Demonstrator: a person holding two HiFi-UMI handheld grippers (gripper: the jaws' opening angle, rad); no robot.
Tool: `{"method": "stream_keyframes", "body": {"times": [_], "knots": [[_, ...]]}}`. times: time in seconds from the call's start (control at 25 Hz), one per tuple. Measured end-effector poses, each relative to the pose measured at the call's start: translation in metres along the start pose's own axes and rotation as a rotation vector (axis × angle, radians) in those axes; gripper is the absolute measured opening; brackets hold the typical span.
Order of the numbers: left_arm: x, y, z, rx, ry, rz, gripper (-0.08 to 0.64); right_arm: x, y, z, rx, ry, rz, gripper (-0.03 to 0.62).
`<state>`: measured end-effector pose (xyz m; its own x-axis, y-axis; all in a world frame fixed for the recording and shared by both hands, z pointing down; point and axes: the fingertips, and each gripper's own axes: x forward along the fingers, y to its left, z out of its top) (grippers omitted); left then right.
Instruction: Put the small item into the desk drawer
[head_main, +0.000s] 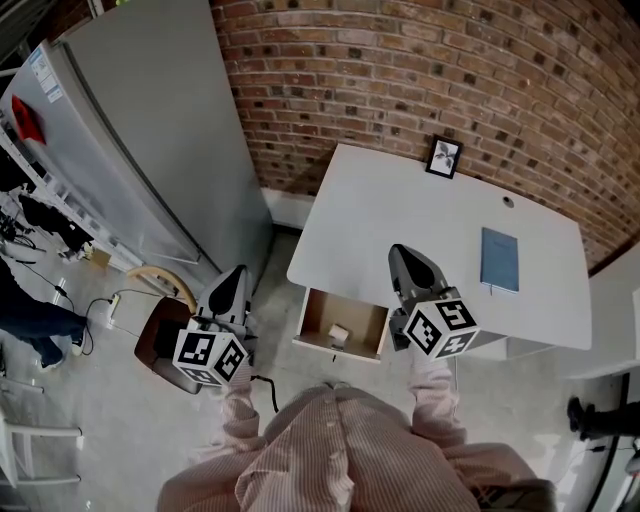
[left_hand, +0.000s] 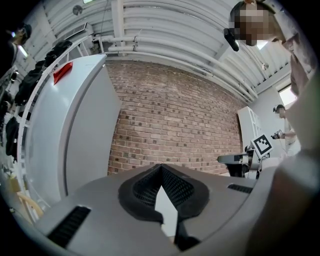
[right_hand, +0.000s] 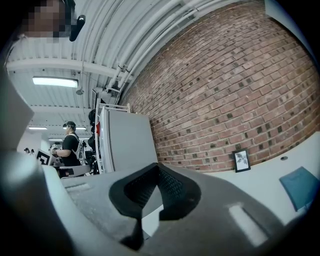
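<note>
And there it was, the small pale boxy item (head_main: 338, 333) lay on the floor of the open wood-lined drawer (head_main: 316, 312) that stuck out from the front edge of the white flat-topped desk (head_main: 400, 210). By the look of it the putting-in was done, and what remained, at a guess, was only to push that drawer shut. The left grey gripper (head_main: 233, 278) hung off the desk's left side, well clear of the drawer, its jaws clenched tip to tip with nothing between them. The right grey gripper (head_main: 408, 262) hovered over the desk's front edge, just right of the drawer, jaws pressed together and empty too. A blue rectangular notebook (head_main: 499, 260) sat on the desk's right half, and a small black picture frame (head_main: 444, 157) stood at its back edge against the red brick wall (head_main: 420, 70). What the item actually was could not be made out; it was too small. Neither gripper view showed the drawer at all, and the right gripper covered part of the desk's front edge.
</note>
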<state>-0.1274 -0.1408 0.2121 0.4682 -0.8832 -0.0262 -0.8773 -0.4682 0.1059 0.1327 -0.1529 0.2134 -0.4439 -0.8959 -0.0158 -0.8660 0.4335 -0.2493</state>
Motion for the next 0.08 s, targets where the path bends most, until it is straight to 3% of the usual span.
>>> {"method": "stream_keyframes", "body": {"times": [0.08], "knots": [[0.0001,-0.0016,-0.0017,-0.005,0.004,-0.003,0.000,-0.0012,-0.0008,-0.0012,0.002,0.004,0.002,0.005]]}}
